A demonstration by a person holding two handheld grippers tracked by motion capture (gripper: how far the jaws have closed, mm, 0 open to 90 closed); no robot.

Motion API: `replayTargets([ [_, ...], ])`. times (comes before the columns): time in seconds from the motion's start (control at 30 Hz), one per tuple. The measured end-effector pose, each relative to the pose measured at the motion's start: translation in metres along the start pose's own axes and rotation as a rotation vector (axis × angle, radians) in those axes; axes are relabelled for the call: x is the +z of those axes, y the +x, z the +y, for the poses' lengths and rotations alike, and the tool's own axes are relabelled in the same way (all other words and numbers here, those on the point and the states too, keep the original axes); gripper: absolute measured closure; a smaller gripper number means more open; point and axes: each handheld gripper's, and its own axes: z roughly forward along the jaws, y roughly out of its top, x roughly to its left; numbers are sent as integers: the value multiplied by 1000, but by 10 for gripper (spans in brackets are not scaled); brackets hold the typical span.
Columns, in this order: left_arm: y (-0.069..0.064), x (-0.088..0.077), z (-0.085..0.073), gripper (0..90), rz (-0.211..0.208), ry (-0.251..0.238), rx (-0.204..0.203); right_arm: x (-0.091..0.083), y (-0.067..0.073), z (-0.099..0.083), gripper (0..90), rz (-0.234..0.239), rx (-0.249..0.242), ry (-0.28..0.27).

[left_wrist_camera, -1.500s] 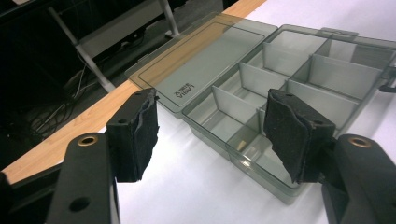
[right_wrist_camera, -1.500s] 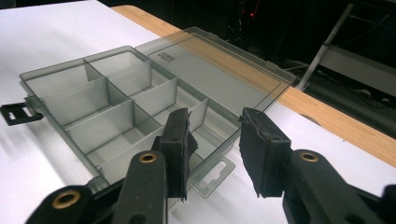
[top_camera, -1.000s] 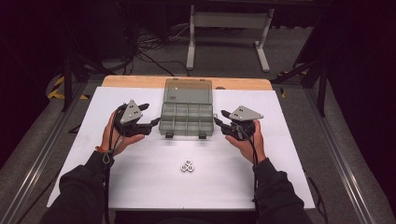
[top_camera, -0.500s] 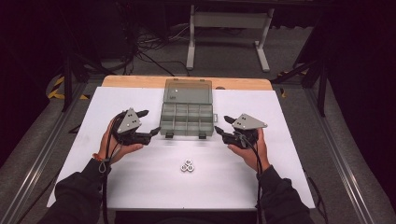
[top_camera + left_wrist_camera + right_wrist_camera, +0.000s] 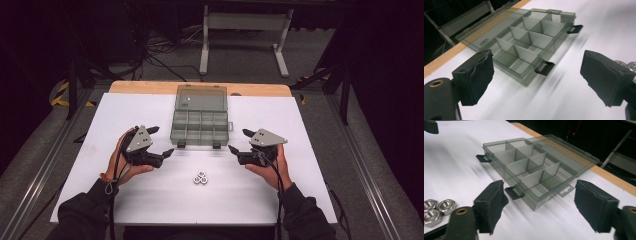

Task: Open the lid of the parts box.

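A translucent grey compartment box (image 5: 200, 125) lies in the middle of the white table (image 5: 300, 125) with its lid folded open toward the far edge. Three steel hex nuts (image 5: 200, 178) sit together in front of it. My left gripper (image 5: 163, 140) is off the box's near left corner and my right gripper (image 5: 238, 140) off its near right corner, both pointing inward. Both pairs of jaws have just been opening and stand open with nothing between them. The left gripper view shows the box (image 5: 529, 42) beyond my left gripper (image 5: 536, 77). The right gripper view shows the box (image 5: 529, 162), the nuts (image 5: 436, 208) and my right gripper (image 5: 539, 205).
The box's two black latches (image 5: 199, 145) stick out from its near side toward the nuts. A wooden strip (image 5: 150, 87) runs along the table's far edge, with a white metal stand (image 5: 242, 30) and cables on the floor beyond. Metal rails (image 5: 360, 165) flank the table.
Both hands have drawn back from the box's sides toward the table's near edge. Both pairs of jaws have spread wider.
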Motion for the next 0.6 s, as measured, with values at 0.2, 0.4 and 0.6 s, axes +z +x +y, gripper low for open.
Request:
replayTargets([
  [0.2, -10, 0, -5, 107, -42, 10, 12, -7, 7, -5, 146, -10, -19, -7],
  [0.4, -20, 3, -11, 102, -82, 21, 13, -16, 14, -12, 136, -4, -45, -1],
  [0.6, -30, 7, -16, 104, -130, 38, 3, -23, 18, -18, 144, 7, -42, 3],
])
